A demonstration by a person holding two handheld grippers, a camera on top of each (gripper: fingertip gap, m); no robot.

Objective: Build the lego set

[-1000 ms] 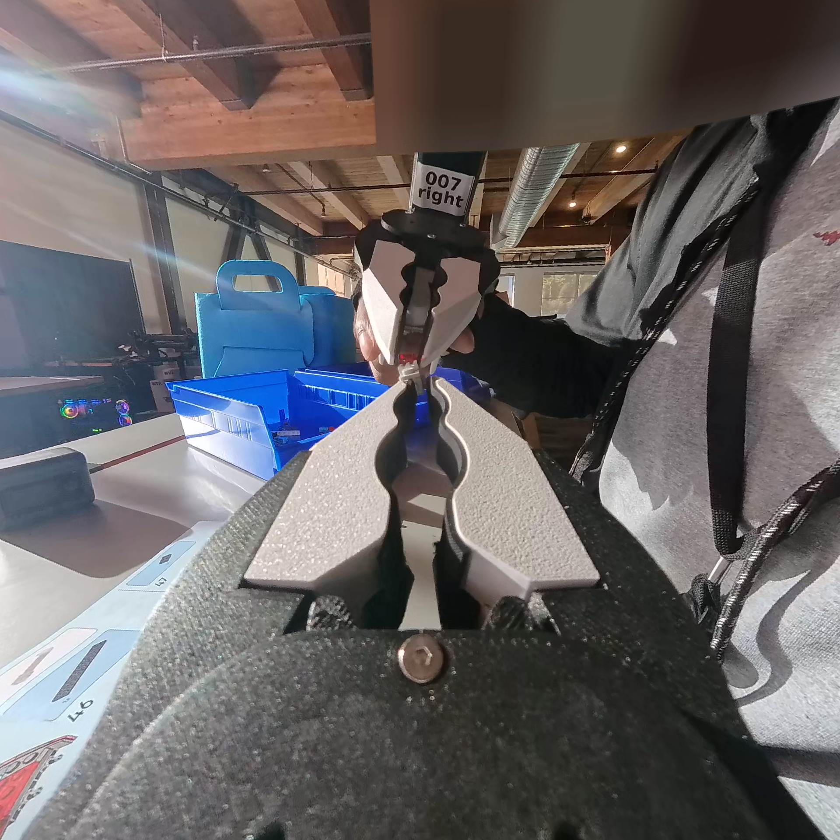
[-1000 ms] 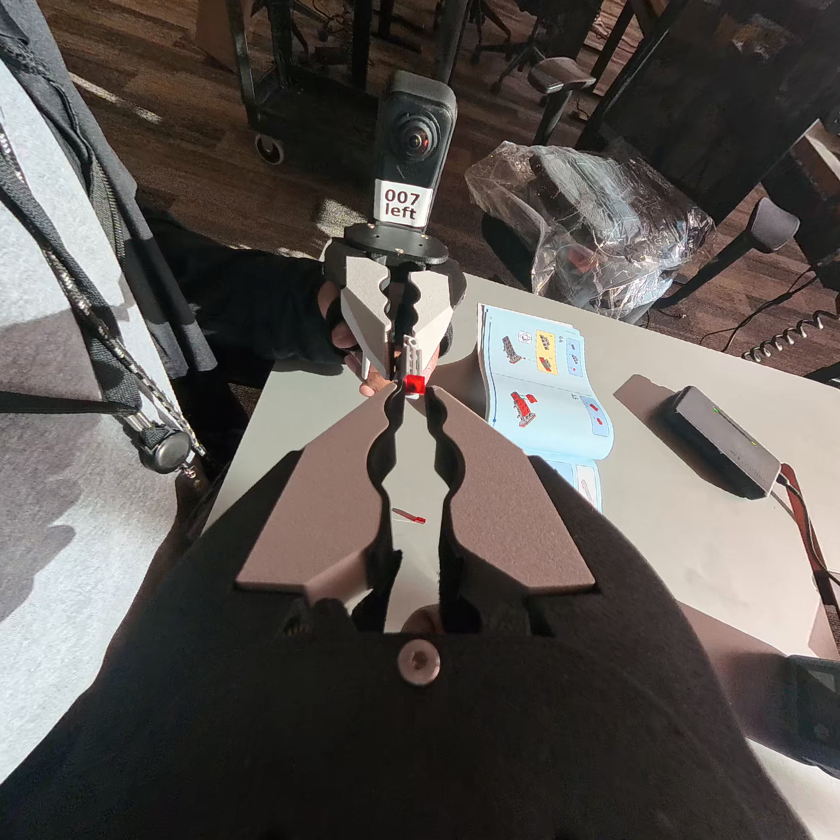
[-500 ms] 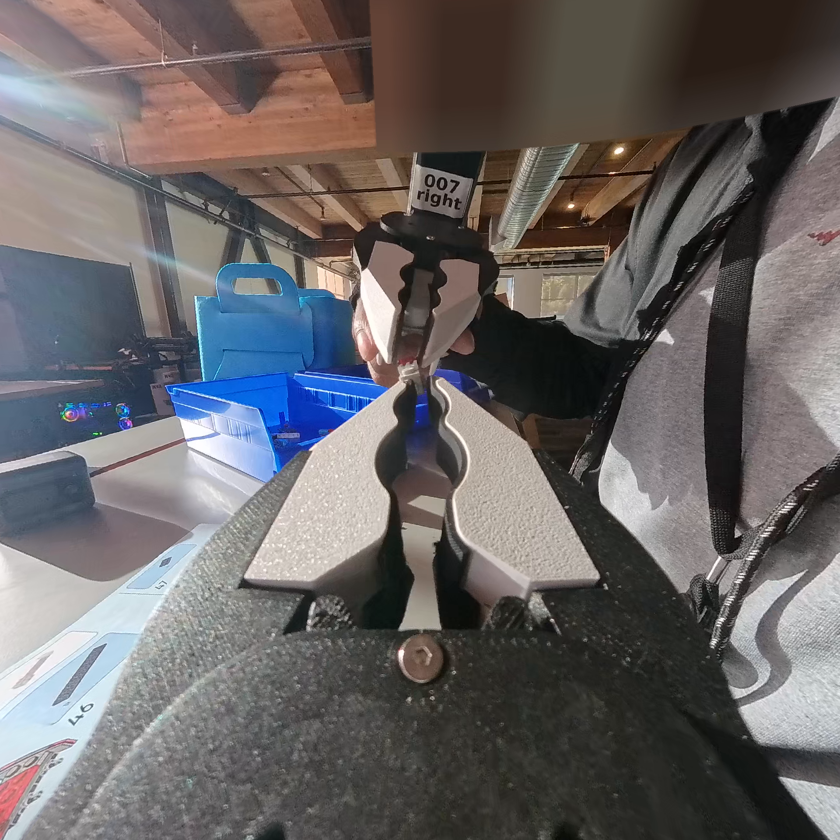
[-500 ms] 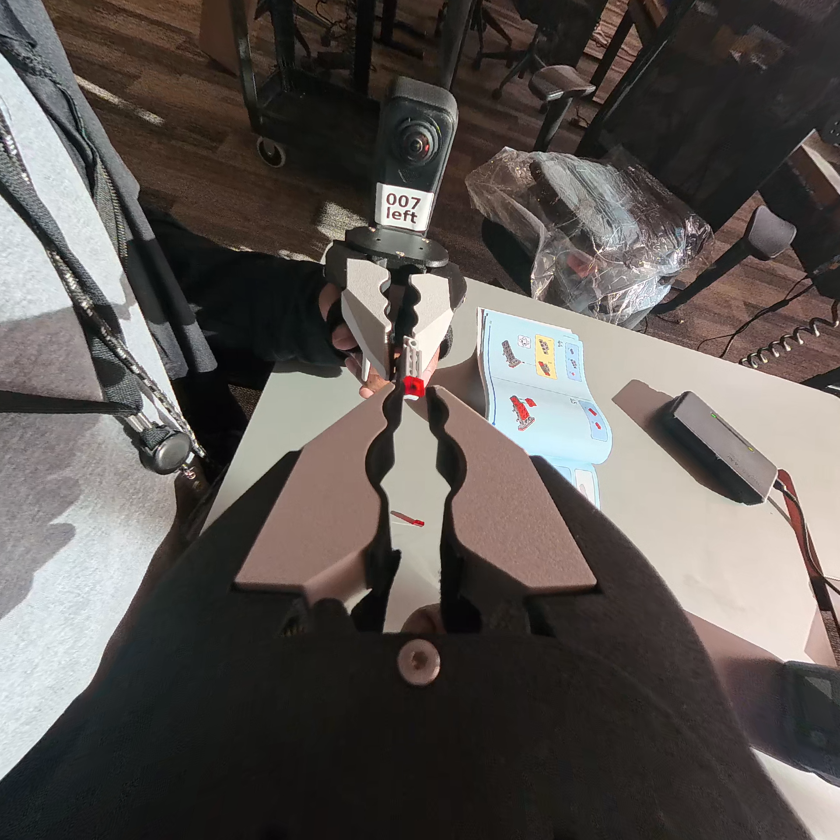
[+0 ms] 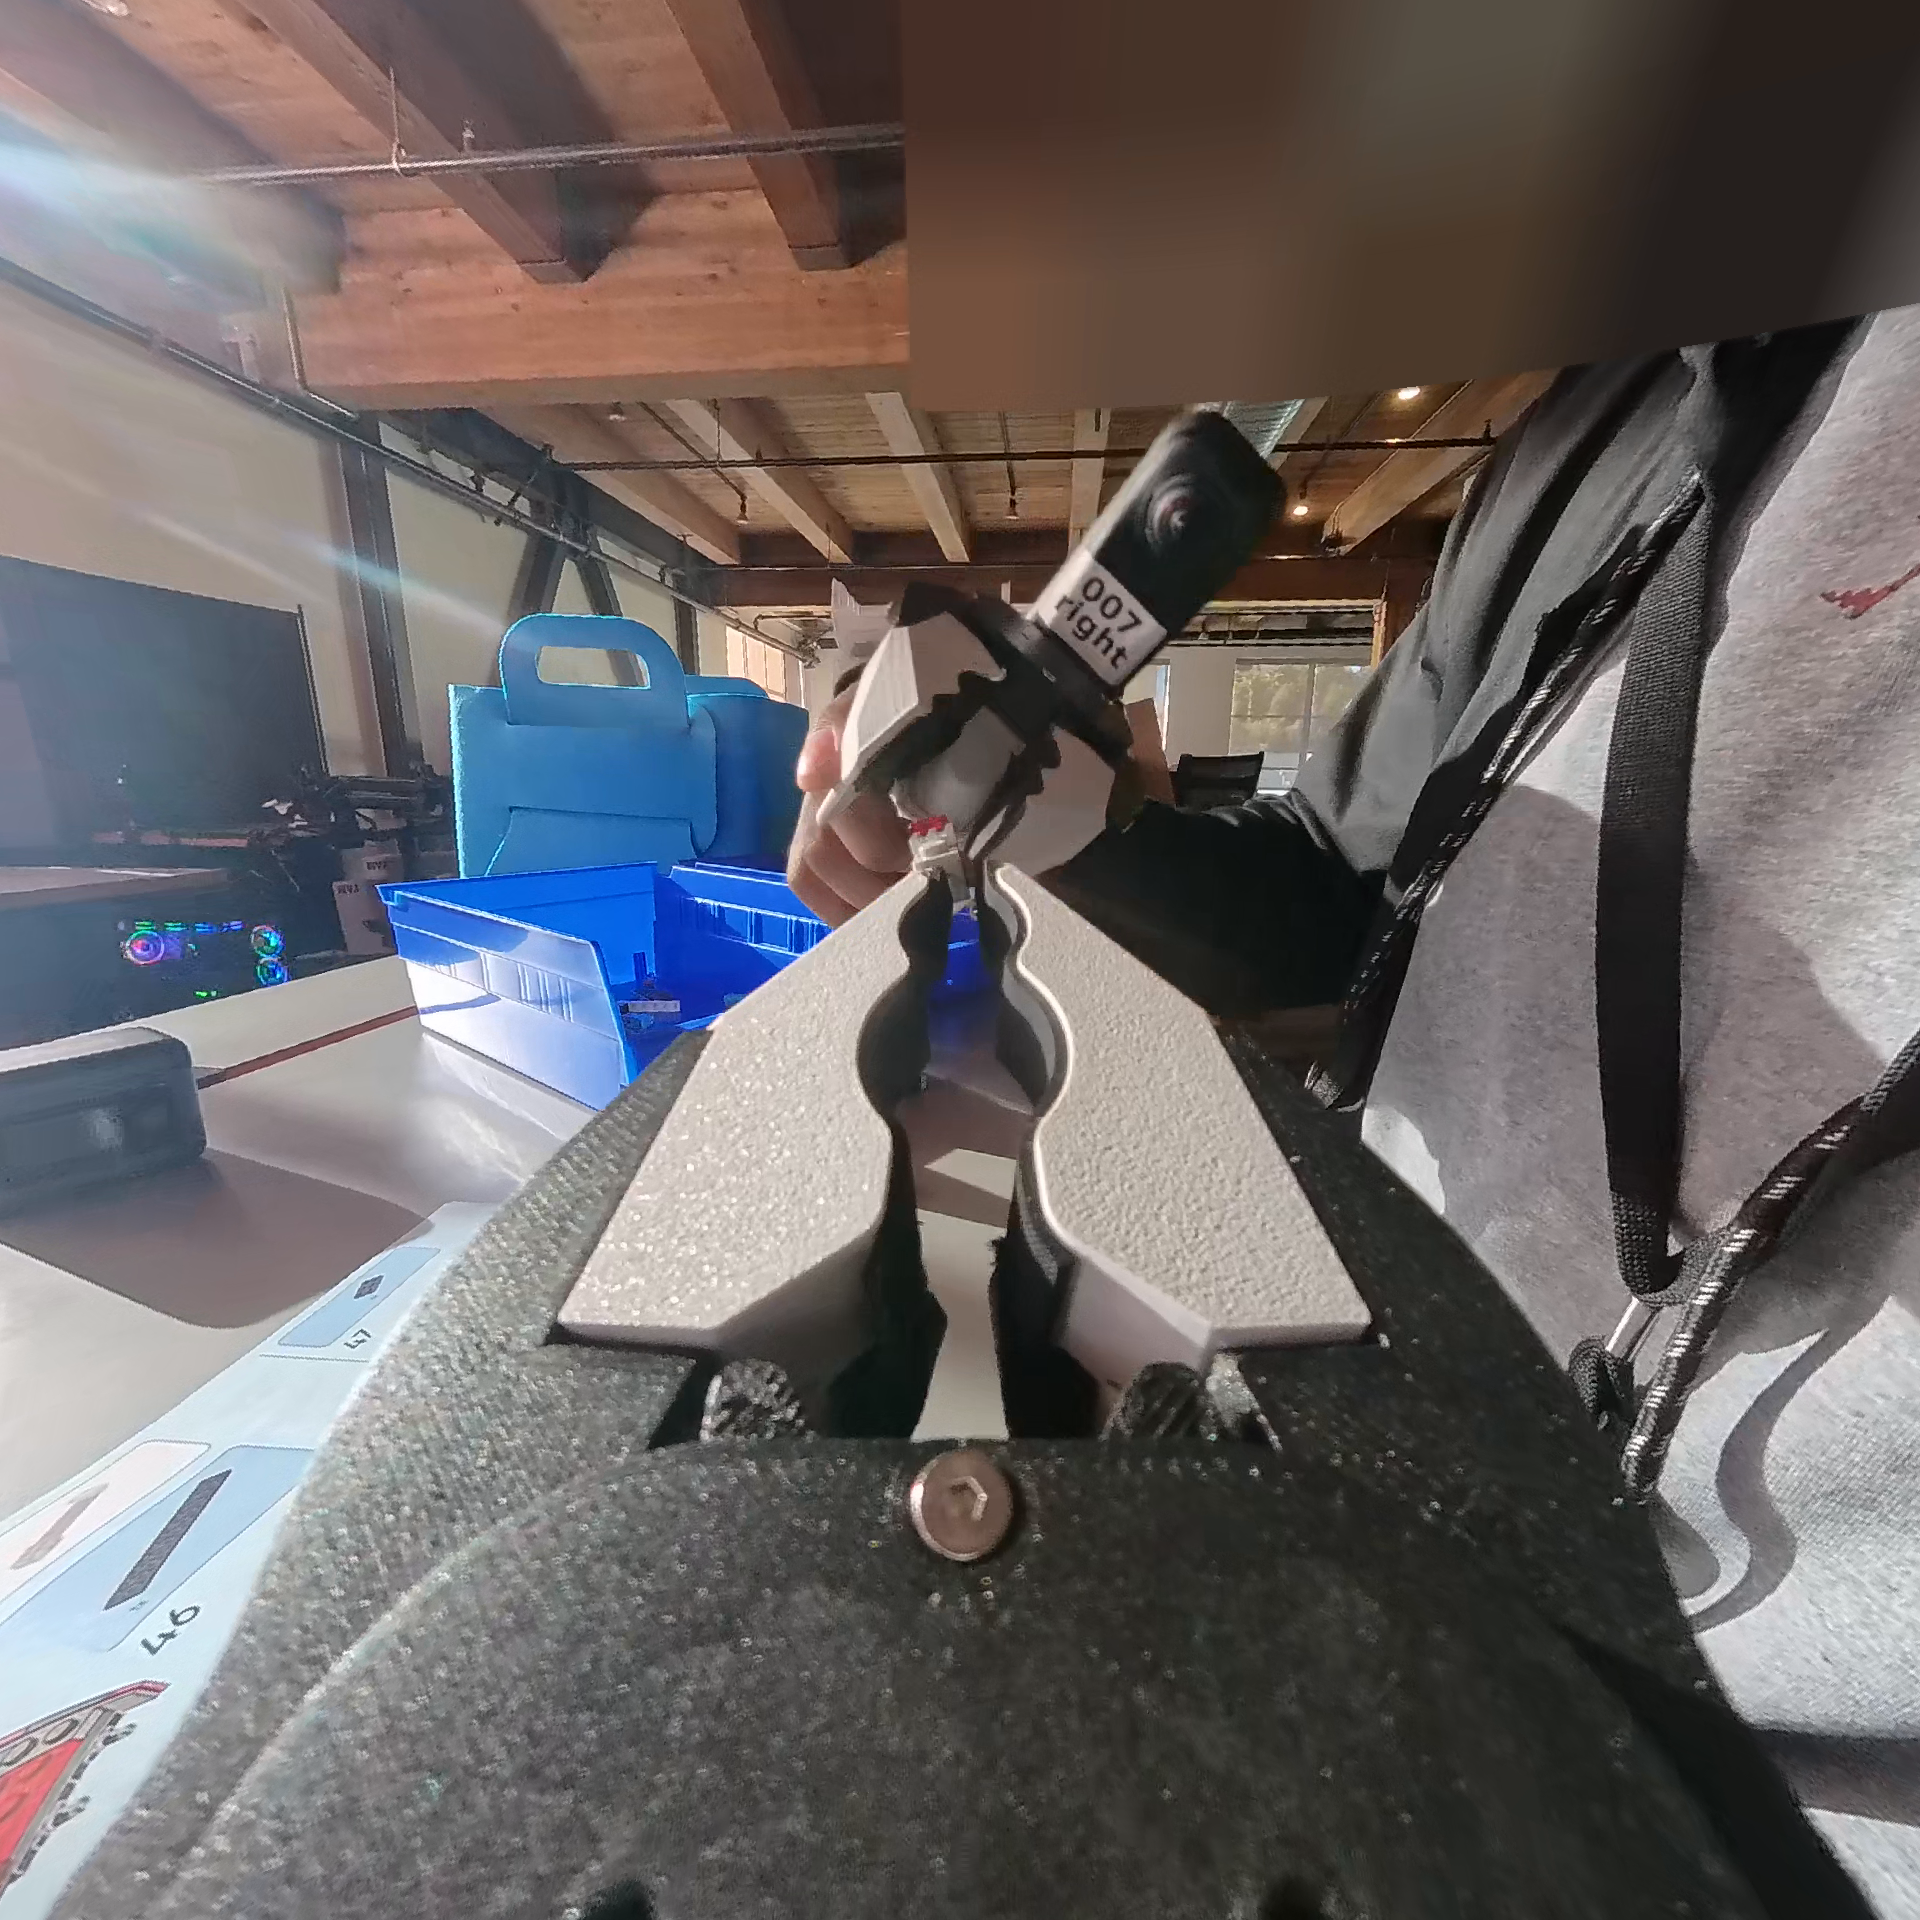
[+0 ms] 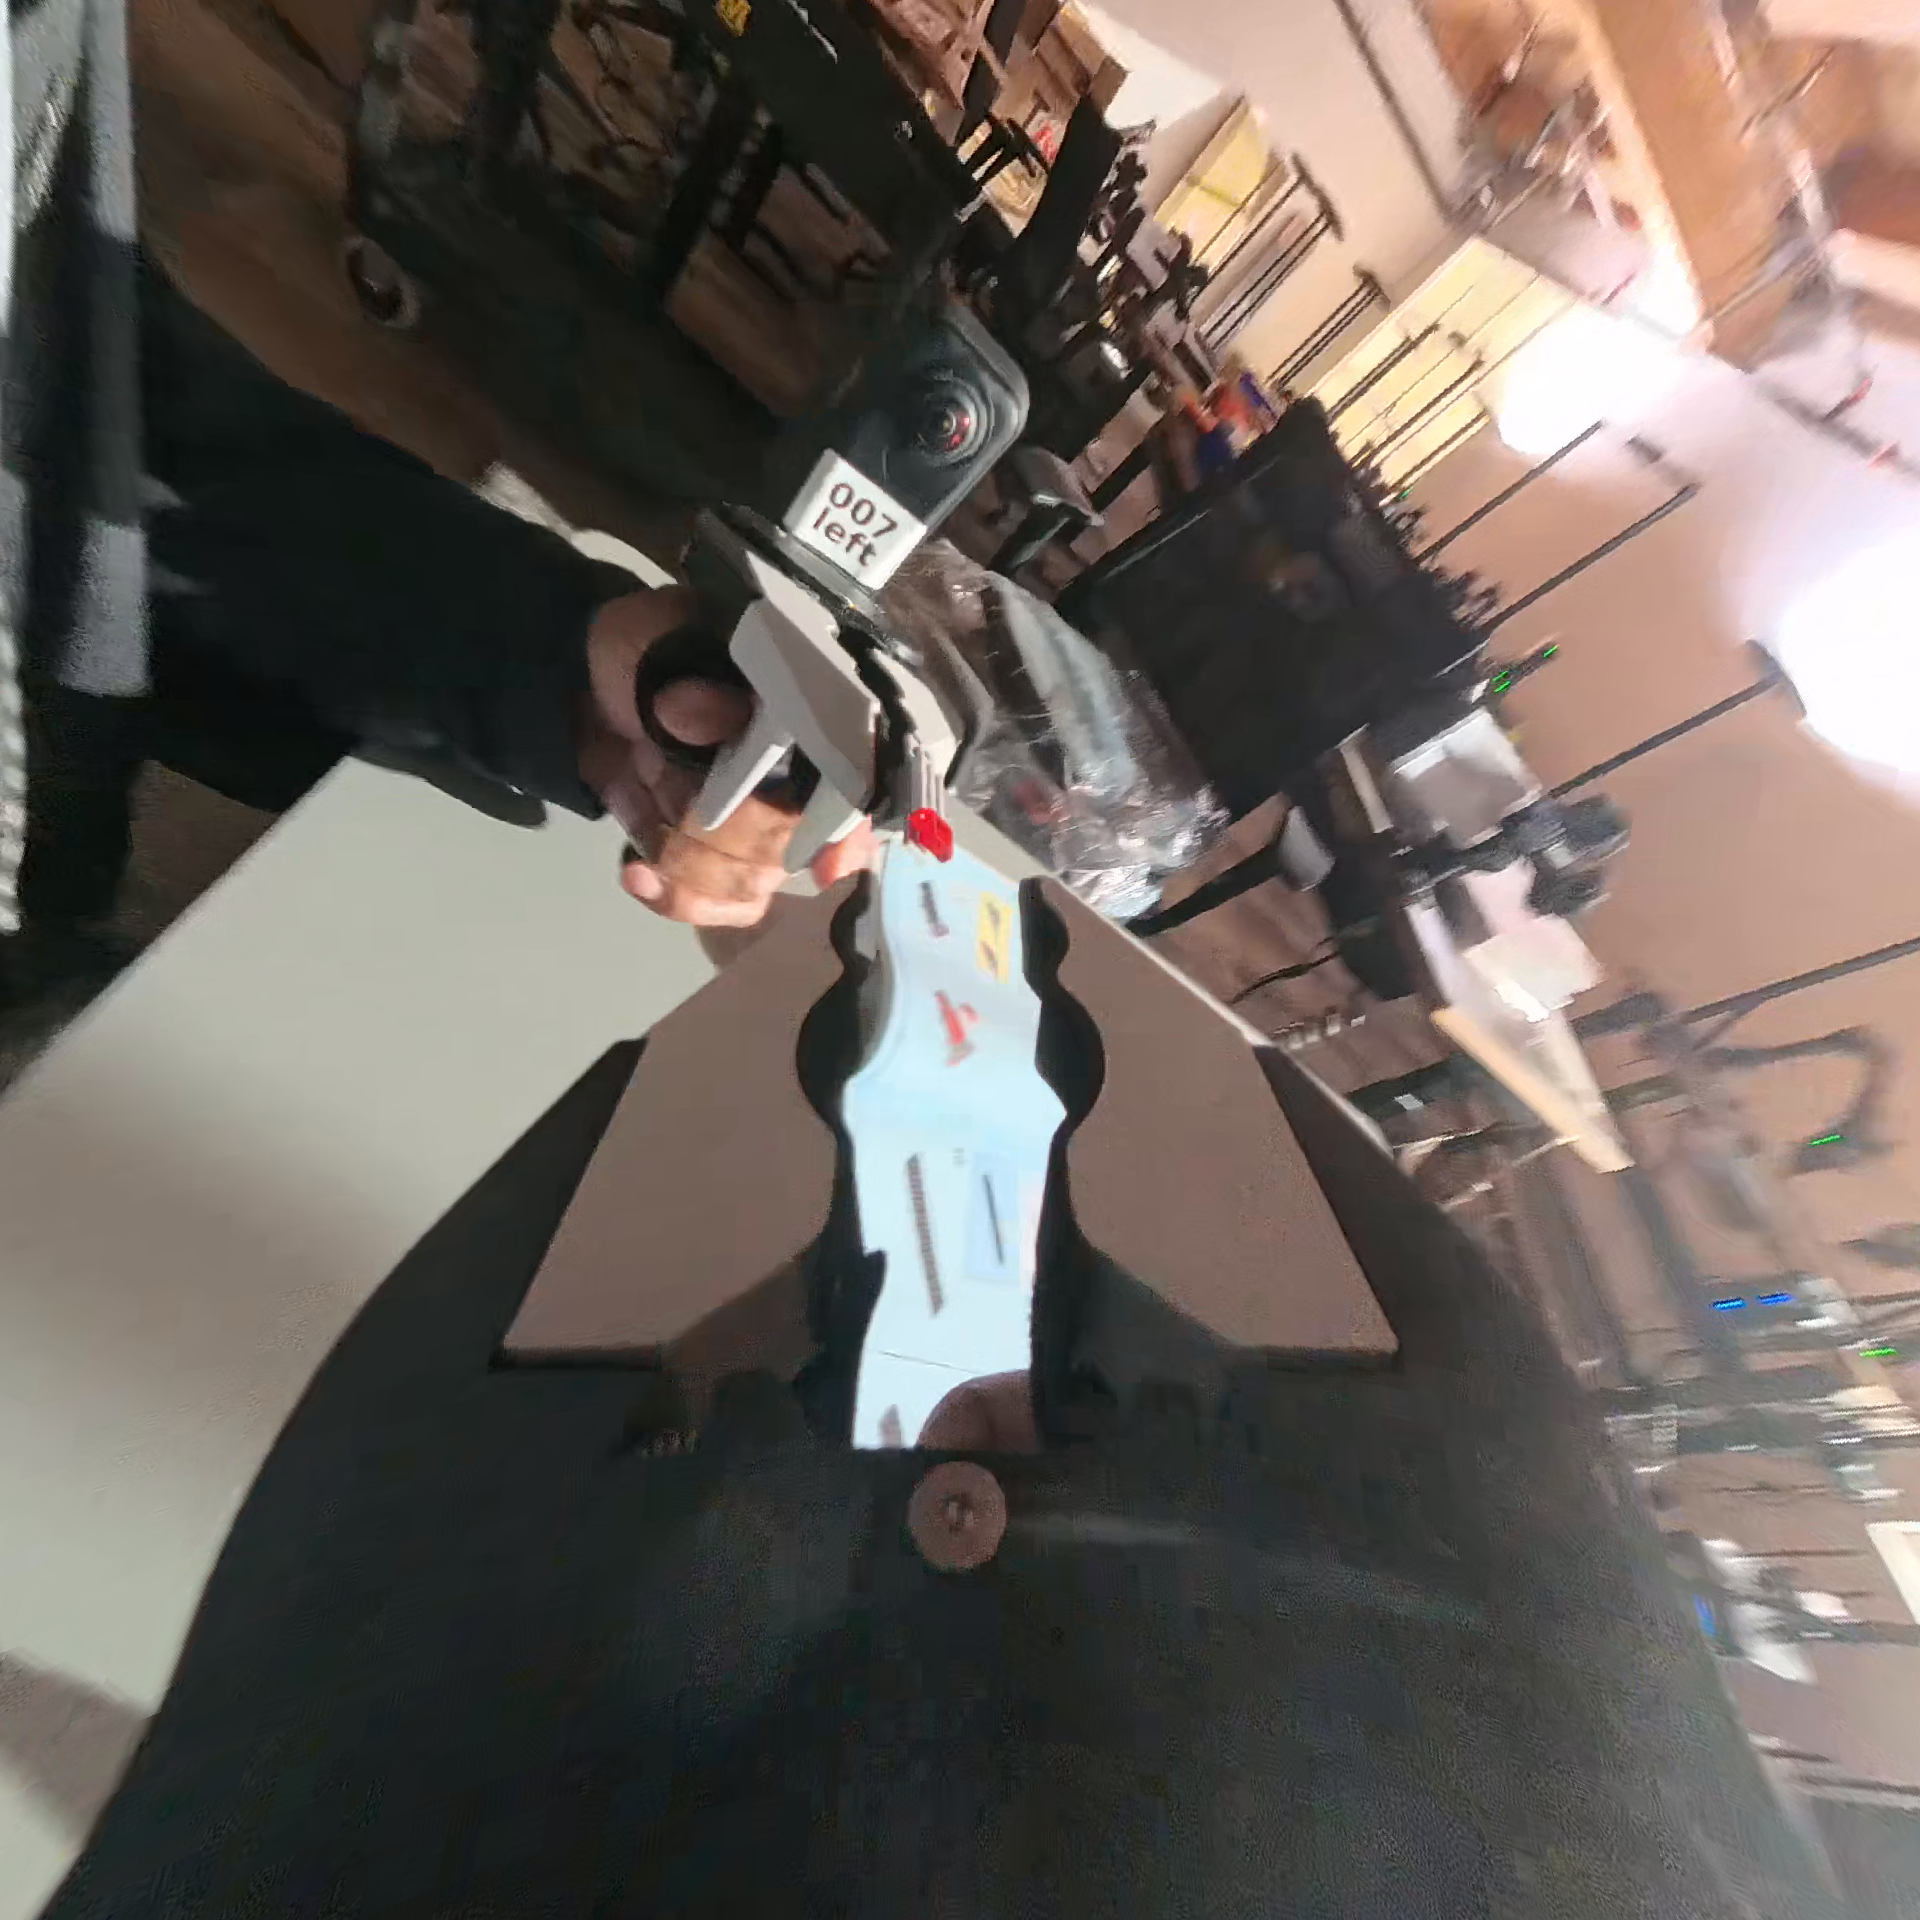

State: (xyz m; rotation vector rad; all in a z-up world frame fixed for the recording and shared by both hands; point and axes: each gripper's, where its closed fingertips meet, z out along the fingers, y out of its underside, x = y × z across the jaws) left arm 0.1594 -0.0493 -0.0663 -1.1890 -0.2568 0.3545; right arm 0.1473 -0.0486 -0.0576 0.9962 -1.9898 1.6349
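Gripping lego piece (image 5: 940,852), left claw (image 5: 961,883), table edge (image 6: 343,821) near

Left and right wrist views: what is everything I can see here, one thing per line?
lego piece: one, small, grey with a red end, pinched at the left gripper's tips
instruction booklet: one, light blue pages, open on the table
table: one, pale grey, under everything
bin: one, bright blue, on the table, small parts inside
foam case: one, lighter blue with a handle, behind the bin
black box: one, on the table beside the booklet
screen: one, dark, at the far wall
plastic-wrapped chair: one, beyond the table
left hand: black sleeve, gripping the left gripper's handle
left gripper: grey fingers, shut on the piece
right gripper: grey fingers, open, empty
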